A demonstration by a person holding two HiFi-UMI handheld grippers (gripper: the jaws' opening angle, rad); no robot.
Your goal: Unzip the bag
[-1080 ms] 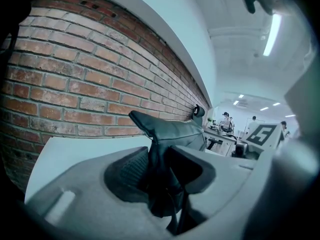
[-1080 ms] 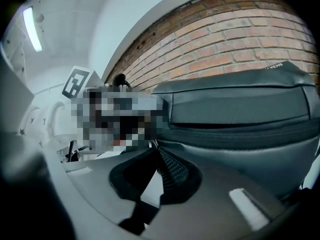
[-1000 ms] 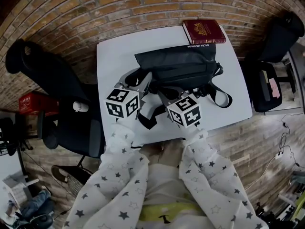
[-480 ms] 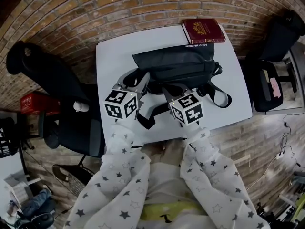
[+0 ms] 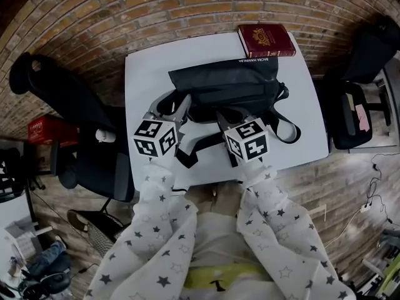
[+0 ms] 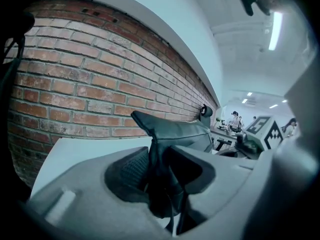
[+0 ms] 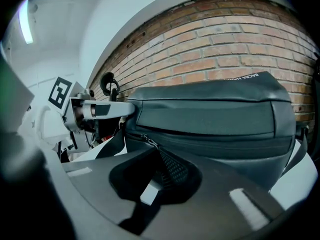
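lying across the middle of the white tabletop, the black fabric bag has its long side turned to the person, and its black strap loops off the right end onto the bare surface. a dark red hardback book rests at the far right corner, just beside the bag's back edge. the left hand-held gripper is clenched on the left end of the bag: a bunched fold of the dark cloth fills the gap between its 2 jaws and stands up past them. the right hand-held gripper sits at the near face of the bag, its jaws drawn almost together on the small metal zip pull, where the line of the zip runs in from the left. both point away from the person toward the red brick wall behind the tabletop. the 2 marker cubes sit side by side, near each other but apart. a black office chair stands to the left.
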